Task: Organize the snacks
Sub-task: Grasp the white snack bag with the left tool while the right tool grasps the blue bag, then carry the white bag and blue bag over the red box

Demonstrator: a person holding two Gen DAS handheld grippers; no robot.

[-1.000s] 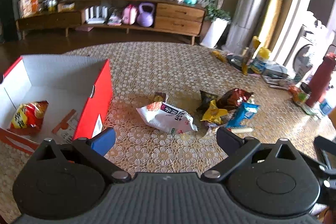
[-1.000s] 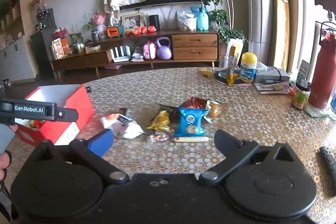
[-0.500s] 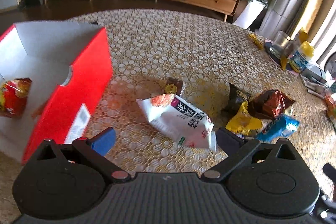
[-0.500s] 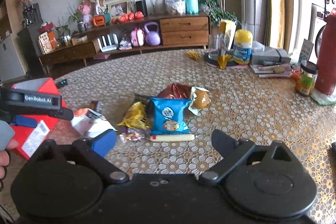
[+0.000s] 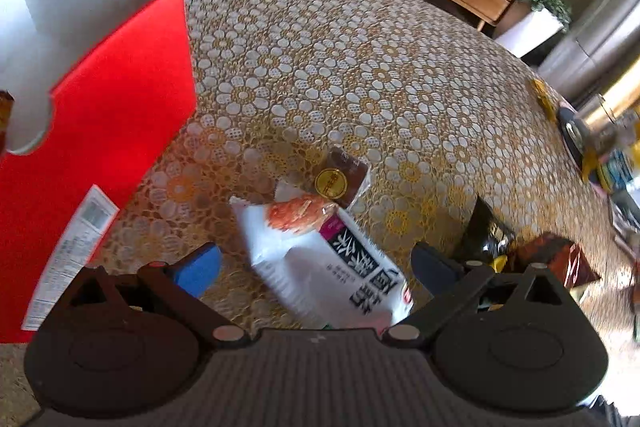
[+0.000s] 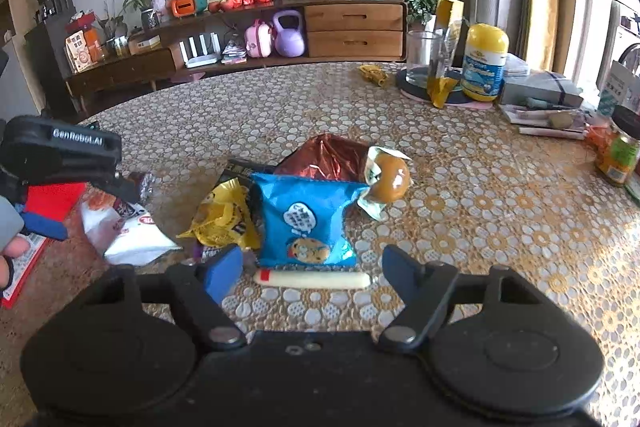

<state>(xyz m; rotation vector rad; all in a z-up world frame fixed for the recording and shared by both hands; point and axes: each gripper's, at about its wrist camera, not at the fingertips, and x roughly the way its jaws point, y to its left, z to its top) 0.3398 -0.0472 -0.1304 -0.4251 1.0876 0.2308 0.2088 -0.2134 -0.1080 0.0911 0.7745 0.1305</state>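
Left gripper (image 5: 316,265) spread wide, nothing held, hanging right over the white crinkly snack packet with black lettering (image 5: 320,259). Packet between the two pads, long axis slanting from far-left down to near-right, so roughly diagonal across the gap; a small turn of the wrist probably needed before closing. Open red cardboard box with white inside (image 5: 120,99) just to the left of it, at the near-left edge of the round lace-patterned table (image 5: 360,67). Small brown wrapped snack with a gold round sticker (image 5: 340,179) touching the packet's far end.

Right gripper (image 6: 312,263) also gaping and empty, low over the blue cookie bag (image 6: 308,219) and the white stick-shaped snack with a red tip (image 6: 316,279), that stick lying crosswise between the pads. Yellow wrapper (image 6: 224,215), coppery foil bag (image 6: 332,155) and clear-wrapped round bun (image 6: 390,179) clustered behind. Left gripper clearly nearer the white packet, and nearer the box.

Packet's near end cut off by the gripper body; box contents barely visible at the frame edge; left view blurred.
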